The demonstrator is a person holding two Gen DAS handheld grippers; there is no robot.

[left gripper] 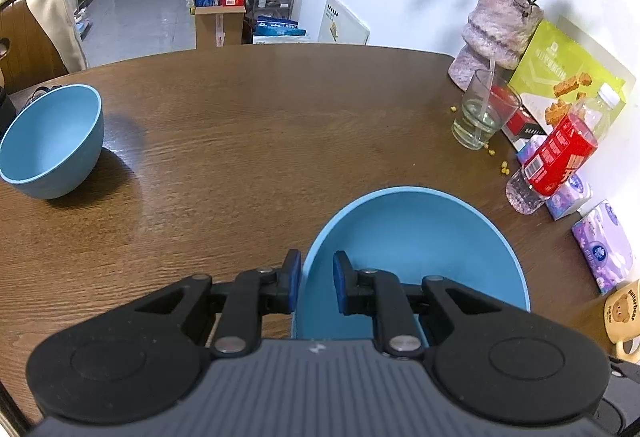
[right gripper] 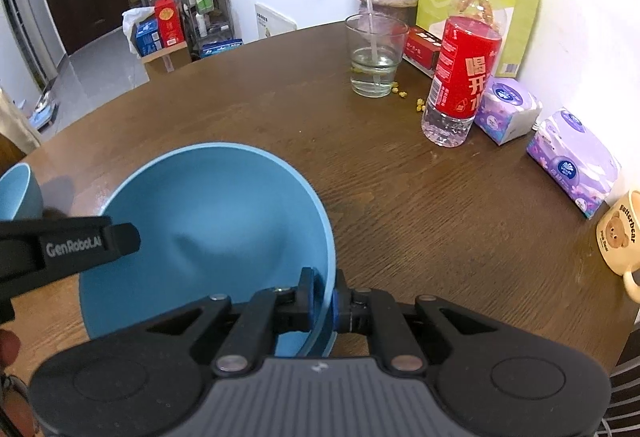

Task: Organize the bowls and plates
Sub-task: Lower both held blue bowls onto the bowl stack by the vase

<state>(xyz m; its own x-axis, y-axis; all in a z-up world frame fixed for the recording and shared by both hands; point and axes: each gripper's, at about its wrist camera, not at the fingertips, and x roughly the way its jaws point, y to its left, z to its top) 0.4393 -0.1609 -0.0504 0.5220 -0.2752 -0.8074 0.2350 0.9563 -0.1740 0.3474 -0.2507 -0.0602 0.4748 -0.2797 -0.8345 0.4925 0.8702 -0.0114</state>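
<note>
Both grippers grip one blue bowl [left gripper: 416, 249] from opposite sides. In the left wrist view, the left gripper [left gripper: 317, 279] has its fingers [left gripper: 294, 277] clamped on the bowl's left rim, one finger outside the wall and one inside. The bowl's hollow opens ahead and to the right of those fingers.

In the right wrist view, the right gripper [right gripper: 323, 295] pinches the bowl's right rim, its fingers [right gripper: 307, 293] shut tight on the thin wall. The bowl spreads ahead and to the left of them, and the left gripper's black finger reaches over the far rim at the left edge.

A second blue bowl [left gripper: 50, 141] sits upright on the worktop [left gripper: 260, 125], well off to the left of the left fingers and apart from the held bowl. Ahead and to the right of the right fingers stand a glass [right gripper: 374, 55] with water, a red-labelled bottle [right gripper: 464, 65], tissue packs [right gripper: 572, 161] and a mug [right gripper: 620, 233].
</note>
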